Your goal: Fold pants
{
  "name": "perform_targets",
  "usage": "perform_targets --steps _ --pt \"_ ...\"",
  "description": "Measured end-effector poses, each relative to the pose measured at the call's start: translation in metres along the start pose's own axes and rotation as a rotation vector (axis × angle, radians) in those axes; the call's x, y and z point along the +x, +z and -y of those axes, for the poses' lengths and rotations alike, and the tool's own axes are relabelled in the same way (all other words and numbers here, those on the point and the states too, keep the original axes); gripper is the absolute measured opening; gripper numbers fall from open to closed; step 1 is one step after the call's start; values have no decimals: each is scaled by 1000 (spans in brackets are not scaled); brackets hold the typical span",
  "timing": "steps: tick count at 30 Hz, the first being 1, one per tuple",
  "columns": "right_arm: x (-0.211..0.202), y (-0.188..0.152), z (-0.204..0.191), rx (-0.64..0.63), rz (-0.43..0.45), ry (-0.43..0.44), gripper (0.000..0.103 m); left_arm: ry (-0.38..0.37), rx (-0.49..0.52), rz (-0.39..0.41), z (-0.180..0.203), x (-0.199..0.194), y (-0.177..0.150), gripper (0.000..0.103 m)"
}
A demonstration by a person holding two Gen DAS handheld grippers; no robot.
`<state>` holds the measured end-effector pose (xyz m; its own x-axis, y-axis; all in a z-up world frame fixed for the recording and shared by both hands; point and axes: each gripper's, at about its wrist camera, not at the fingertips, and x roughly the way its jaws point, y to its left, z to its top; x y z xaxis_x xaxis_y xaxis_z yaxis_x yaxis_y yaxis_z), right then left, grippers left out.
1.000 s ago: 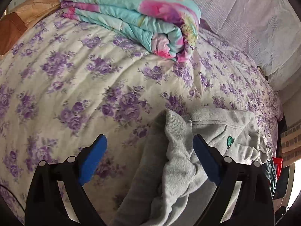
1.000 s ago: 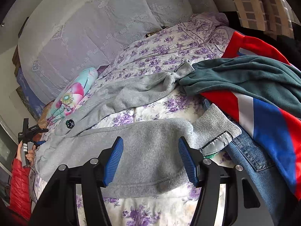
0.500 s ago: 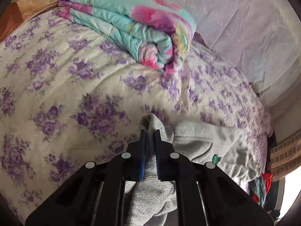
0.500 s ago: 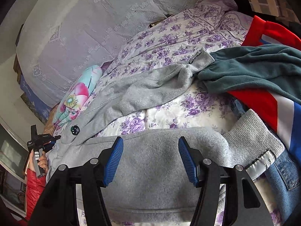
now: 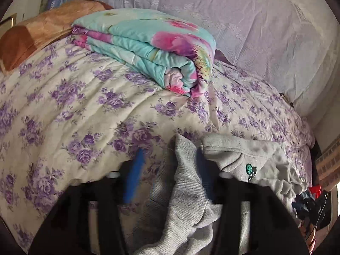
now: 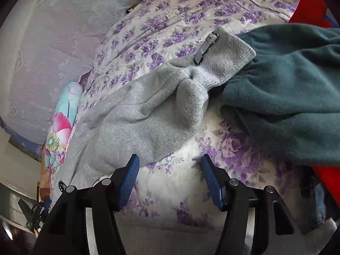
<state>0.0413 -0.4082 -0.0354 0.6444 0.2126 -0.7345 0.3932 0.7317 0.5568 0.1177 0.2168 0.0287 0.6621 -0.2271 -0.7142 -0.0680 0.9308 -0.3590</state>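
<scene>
Grey pants point(image 5: 187, 182) lie across the floral bedspread point(image 5: 70, 110), waistband end near the left gripper point(image 5: 167, 167) and one cuff point(image 6: 229, 51) far out in the right wrist view. On the left side, the jaws of the left gripper stand apart, motion-blurred, with a ribbed fold of the waistband hanging between them; no pinch on the fabric is evident, so the fold appears released onto the bed. Behind it a folded quilt point(image 5: 148, 48) rests against the headboard cover point(image 5: 255, 31), well apart from the work area. In the right wrist view, the right gripper point(image 6: 170, 170) hovers spread wide above bare bedspread, just short of the bunched pant leg point(image 6: 148, 114). That cuff lies touching a dark green garment point(image 6: 286, 89), which overlaps a red garment point(image 6: 312, 2). Judged from this layout, the leg needs straightening before any fold; catching the green garment is the risk.
</scene>
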Motion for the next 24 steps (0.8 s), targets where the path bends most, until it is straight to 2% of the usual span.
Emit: perform_targets --steps 2,4,5,6,7,9,10,11,12,14,15,17,18,20,21,23,24 --pt "7 6 -4 -9 27 -3 63 30 -5 3 2 6 7 77" --pt "14 11 -11 -44 37 -4 63 37 -39 -55 -1 24 13 77" --pt "17 12 -16 -71 34 -5 53 27 -61 -103 -4 35 13 77" --pt "19 15 -20 -100 28 2 13 13 -81 -160 -5 49 12 77" --pt "13 17 -25 -123 30 31 8 6 -92 -205 -5 61 10 77" --pt "-23 18 -36 -173 125 89 8 10 -86 -253 -1 75 6 75" --pt "-46 16 -42 -218 174 117 8 8 -71 -244 3 74 5 68" --pt "-64 14 -41 -238 197 141 8 -15 -50 -232 8 70 5 52" --pt "-76 12 -37 -238 196 150 8 -32 -30 -224 12 67 6 48" --pt "-82 1 -15 -220 156 122 8 -37 -22 -195 17 61 8 28" --pt "-73 -4 -3 -220 110 79 9 -32 -24 -183 18 60 10 20" --pt "-47 -18 21 -213 -10 1 12 -31 -45 -178 17 64 14 14" --pt "-36 -24 30 -194 -44 -15 12 -21 -54 -175 16 67 17 14" --pt "-37 -29 32 -190 -24 3 14 3 -63 -158 13 72 24 9" --pt "-41 -29 29 -193 -22 1 23 20 -70 -138 10 72 28 1" --pt "-52 -30 23 -204 -9 15 39 83 -103 -76 -2 63 35 0" --pt "-57 -31 21 -219 -2 8 41 72 -136 -63 -10 58 36 0"
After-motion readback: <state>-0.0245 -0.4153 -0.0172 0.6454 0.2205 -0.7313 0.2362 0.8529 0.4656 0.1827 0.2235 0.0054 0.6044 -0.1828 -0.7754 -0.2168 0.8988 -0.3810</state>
